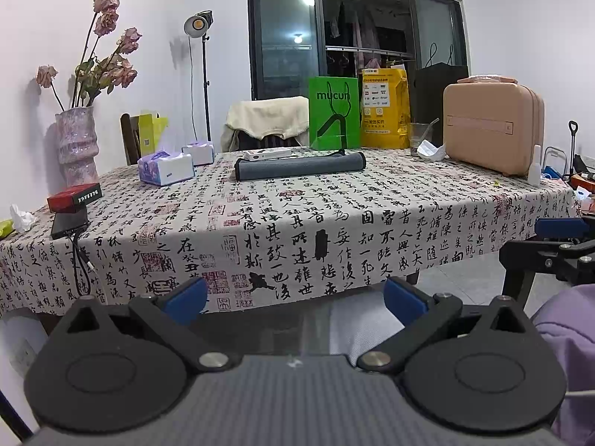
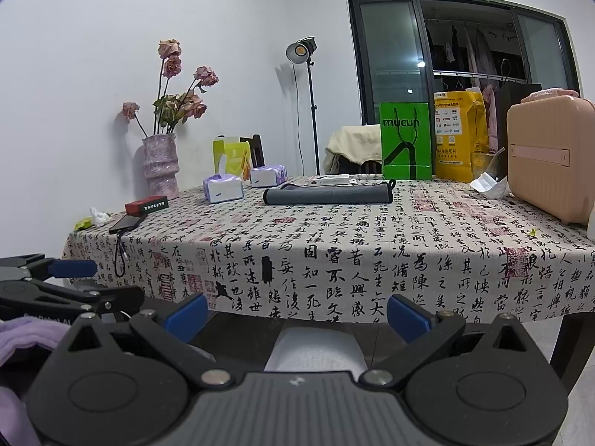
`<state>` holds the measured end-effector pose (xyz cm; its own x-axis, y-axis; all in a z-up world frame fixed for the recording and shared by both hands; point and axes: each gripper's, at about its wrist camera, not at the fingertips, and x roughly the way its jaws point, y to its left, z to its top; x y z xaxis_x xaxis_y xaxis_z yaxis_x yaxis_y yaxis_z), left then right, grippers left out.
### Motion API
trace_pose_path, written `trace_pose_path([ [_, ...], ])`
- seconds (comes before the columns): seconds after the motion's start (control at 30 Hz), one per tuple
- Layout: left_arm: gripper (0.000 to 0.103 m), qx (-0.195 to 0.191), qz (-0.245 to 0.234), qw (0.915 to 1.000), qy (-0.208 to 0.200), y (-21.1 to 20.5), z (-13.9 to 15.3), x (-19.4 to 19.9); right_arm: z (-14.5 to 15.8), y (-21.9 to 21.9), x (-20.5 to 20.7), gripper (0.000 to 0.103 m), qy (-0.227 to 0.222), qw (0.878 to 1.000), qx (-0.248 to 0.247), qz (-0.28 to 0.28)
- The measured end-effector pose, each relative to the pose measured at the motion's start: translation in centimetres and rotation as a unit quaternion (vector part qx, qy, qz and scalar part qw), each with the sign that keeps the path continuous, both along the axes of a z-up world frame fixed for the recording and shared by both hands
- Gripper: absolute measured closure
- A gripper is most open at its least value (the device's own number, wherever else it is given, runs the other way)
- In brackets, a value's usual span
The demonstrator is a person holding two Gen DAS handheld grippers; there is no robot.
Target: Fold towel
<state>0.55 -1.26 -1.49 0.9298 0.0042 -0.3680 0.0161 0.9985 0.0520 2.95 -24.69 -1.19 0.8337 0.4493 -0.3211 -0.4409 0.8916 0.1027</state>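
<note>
Both grippers waited low in front of the table, jaws spread and empty.

The table point(image 1: 334, 204) was covered with a cloth printed in black calligraphy and red seals. The grey towel point(image 1: 299, 166) lay folded near the far side, well apart from the left gripper point(image 1: 295, 299) and the right gripper point(image 2: 297, 314), which were held below the near edge. Behind the towel stood a green paper bag point(image 1: 333, 113) and a yellow bag point(image 1: 385, 108); a pink case point(image 1: 492, 130) stood at the right. At the left there were two tissue packs point(image 1: 166, 167), a red box point(image 1: 74, 197) and a vase with dried roses point(image 1: 77, 145). A studio lamp point(image 1: 199, 24) stood by the white wall beside a dark window point(image 1: 357, 33).
</note>
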Motion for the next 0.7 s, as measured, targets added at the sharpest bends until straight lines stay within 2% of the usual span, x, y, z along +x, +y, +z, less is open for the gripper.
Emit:
trace_pose_path([
  [0.7, 0.000, 0.004, 0.000, 1.0000, -0.004, 0.28, 0.37, -0.06, 0.00, 0.01, -0.02, 0.000, 0.000, 1.000, 0.000, 0.000],
])
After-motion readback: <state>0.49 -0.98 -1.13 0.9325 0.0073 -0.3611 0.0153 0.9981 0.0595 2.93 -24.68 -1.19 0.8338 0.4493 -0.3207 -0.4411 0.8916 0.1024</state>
